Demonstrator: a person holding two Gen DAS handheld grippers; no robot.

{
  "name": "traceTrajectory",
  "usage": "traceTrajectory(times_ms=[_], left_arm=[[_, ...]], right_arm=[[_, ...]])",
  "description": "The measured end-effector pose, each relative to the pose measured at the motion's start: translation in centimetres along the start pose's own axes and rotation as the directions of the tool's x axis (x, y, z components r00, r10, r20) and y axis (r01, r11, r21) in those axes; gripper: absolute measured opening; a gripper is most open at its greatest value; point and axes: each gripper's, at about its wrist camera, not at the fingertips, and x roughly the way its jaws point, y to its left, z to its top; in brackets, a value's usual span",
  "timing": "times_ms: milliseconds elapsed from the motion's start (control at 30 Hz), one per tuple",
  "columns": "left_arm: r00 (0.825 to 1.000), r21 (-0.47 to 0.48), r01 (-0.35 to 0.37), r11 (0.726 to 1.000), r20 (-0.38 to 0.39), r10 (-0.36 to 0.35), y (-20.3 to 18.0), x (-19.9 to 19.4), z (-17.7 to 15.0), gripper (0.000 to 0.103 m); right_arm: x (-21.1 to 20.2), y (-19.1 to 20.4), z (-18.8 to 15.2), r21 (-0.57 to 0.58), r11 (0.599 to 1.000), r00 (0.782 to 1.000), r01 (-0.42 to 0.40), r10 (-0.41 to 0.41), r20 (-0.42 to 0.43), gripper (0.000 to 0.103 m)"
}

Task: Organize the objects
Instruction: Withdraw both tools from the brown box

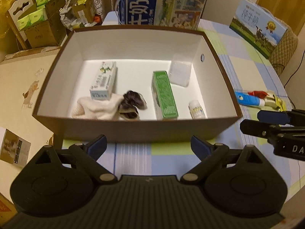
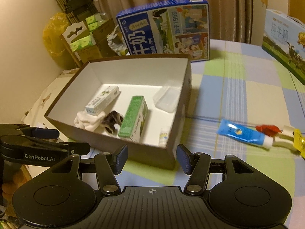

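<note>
Most items already lie in the brown cardboard box (image 1: 133, 129); the blue plastic tube (image 2: 242, 133) waits on the desk, both claws spread empty.

Left tongs (image 1: 148, 147): jaws spread wide, nothing between blue pads (image 1: 98, 147). Right tongs (image 2: 151, 159): jaws likewise apart, empty. Both level, side by side, pointing forward; each shows side-on at edge of other's view.

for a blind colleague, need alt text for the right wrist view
Open right tongs hover before a brown box holding cartons, a white sock and a small bottle; a blue tube lies on the checked tablecloth.
</note>
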Motion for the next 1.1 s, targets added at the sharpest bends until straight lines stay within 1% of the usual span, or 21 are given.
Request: traceTrajectory(times_ms=[433, 633, 900, 1100], left_arm=[[1.0, 0.036, 0.005, 0.999, -0.021, -0.004, -6.0, -0.3, -1.4, 0.093], [0.999, 0.056, 0.007, 0.998, -0.037, -0.005, -9.1, 0.1, -1.7, 0.093], [0.998, 0.091, 0.027, 0.995, -0.051, -0.023, -13.7, 0.7, -2.0, 0.093], [0.998, 0.116, 0.039, 0.993, -0.058, -0.032, -17.0, 1.2, -2.1, 0.093]], right_arm=[[-2.9, -4.2, -2.4, 0.024, 1.0, 1.0, -0.005, 0.006, -0.024, 0.054], [-4.1, -7.2, -3.5, 0.04, 0.999, 0.999, 0.005, -0.003, -0.04, 0.054], [-6.0, -11.1, -5.2, 0.071, 0.997, 0.998, 0.018, -0.014, -0.054, 0.054], [-7.3, -14.5, -6.3, 0.106, 0.993, 0.997, 0.049, -0.043, -0.059, 0.054]])
